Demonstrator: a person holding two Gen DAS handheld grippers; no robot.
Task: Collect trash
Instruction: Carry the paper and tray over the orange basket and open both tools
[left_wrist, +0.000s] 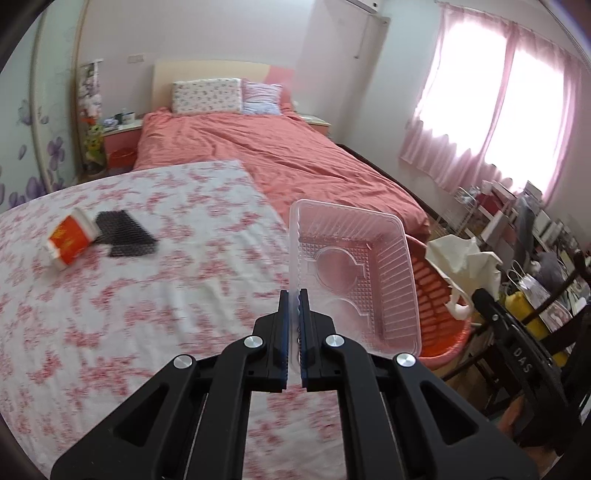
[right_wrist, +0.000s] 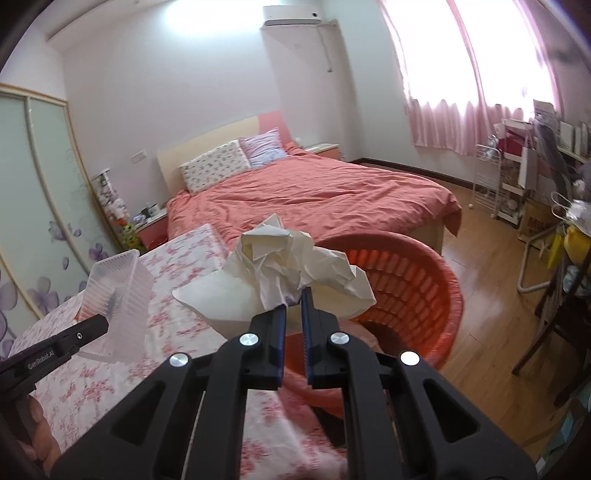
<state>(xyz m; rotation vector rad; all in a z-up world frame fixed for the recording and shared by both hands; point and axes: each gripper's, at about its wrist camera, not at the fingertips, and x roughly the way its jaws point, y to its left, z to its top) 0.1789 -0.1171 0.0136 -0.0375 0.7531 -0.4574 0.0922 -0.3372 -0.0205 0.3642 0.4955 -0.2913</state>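
My left gripper (left_wrist: 294, 295) is shut on the rim of a clear plastic tray (left_wrist: 354, 273), held on edge above the floral table near its right side. The tray also shows in the right wrist view (right_wrist: 118, 291). My right gripper (right_wrist: 293, 301) is shut on a crumpled white tissue (right_wrist: 288, 266), held beside the rim of a red laundry-style basket (right_wrist: 406, 284). The tissue (left_wrist: 461, 258) and basket (left_wrist: 436, 295) show in the left wrist view too. A red and white paper cup (left_wrist: 70, 240) lies on its side on the table next to a black mesh piece (left_wrist: 123, 232).
The table has a pink floral cloth (left_wrist: 147, 295). A bed with a salmon cover (left_wrist: 295, 155) stands behind it. Cluttered shelves, bags and a dark chair (left_wrist: 535, 295) fill the right side. The wood floor (right_wrist: 491, 295) lies right of the basket.
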